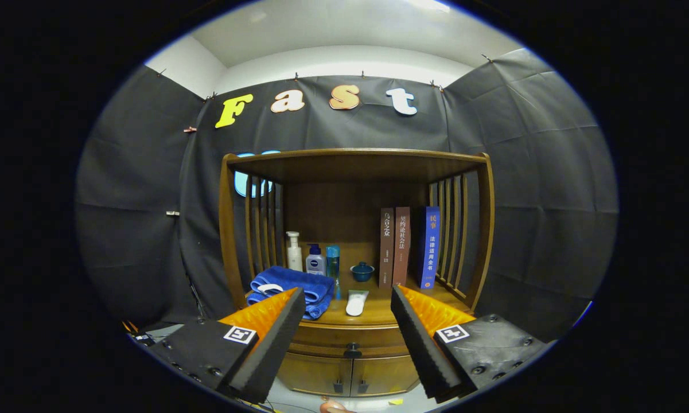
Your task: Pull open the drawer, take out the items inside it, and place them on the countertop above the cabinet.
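Wooden cabinet countertop (pixel 378 312) — folded blue towel (pixel 291 285), bottles, books.

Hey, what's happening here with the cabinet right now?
A person's handheld gripper hangs open in front of a wooden cabinet, holding nothing. The drawer is shut, its knob between the fingers and beyond them. The countertop already carries a blue towel, bottles and books.

The wooden cabinet (pixel 353 344) stands beyond the gripper (pixel 348 298), whose fingers are spread apart with nothing between them. On its wooden countertop (pixel 378 312) a folded blue towel (pixel 291 285) lies left, a white tube (pixel 356 302) at centre front, three bottles (pixel 314 258) behind (against the back), a small blue lidded pot (pixel 362 271) beside them, and three upright books (pixel 409 246) right. The closed drawer (pixel 344 339) sits below.
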A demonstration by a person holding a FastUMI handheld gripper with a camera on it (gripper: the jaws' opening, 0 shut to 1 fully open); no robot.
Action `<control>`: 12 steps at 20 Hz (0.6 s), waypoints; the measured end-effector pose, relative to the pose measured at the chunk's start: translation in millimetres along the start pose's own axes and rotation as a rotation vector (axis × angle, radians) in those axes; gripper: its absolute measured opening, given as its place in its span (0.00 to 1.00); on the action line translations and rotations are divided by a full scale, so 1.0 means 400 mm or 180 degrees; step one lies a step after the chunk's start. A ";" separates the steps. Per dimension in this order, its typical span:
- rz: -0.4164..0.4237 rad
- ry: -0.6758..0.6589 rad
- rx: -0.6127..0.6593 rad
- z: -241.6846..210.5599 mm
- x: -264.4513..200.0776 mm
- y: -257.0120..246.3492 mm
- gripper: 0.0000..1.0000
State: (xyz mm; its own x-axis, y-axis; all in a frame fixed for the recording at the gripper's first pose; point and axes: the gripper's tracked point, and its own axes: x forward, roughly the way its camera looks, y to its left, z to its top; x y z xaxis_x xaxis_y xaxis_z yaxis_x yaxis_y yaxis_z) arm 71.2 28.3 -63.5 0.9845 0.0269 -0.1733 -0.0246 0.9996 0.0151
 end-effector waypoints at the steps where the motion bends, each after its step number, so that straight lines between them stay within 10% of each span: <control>1: -0.0009 0.0001 0.0024 0.010 -0.013 -0.002 0.98; 12: -0.0046 -0.0012 -0.0011 0.064 -0.077 -0.023 0.98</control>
State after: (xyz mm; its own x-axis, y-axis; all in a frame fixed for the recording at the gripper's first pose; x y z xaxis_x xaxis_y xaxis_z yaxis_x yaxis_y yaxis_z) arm 45.4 17.9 -33.2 0.9854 0.0123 -0.1699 -0.0109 0.9999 0.0093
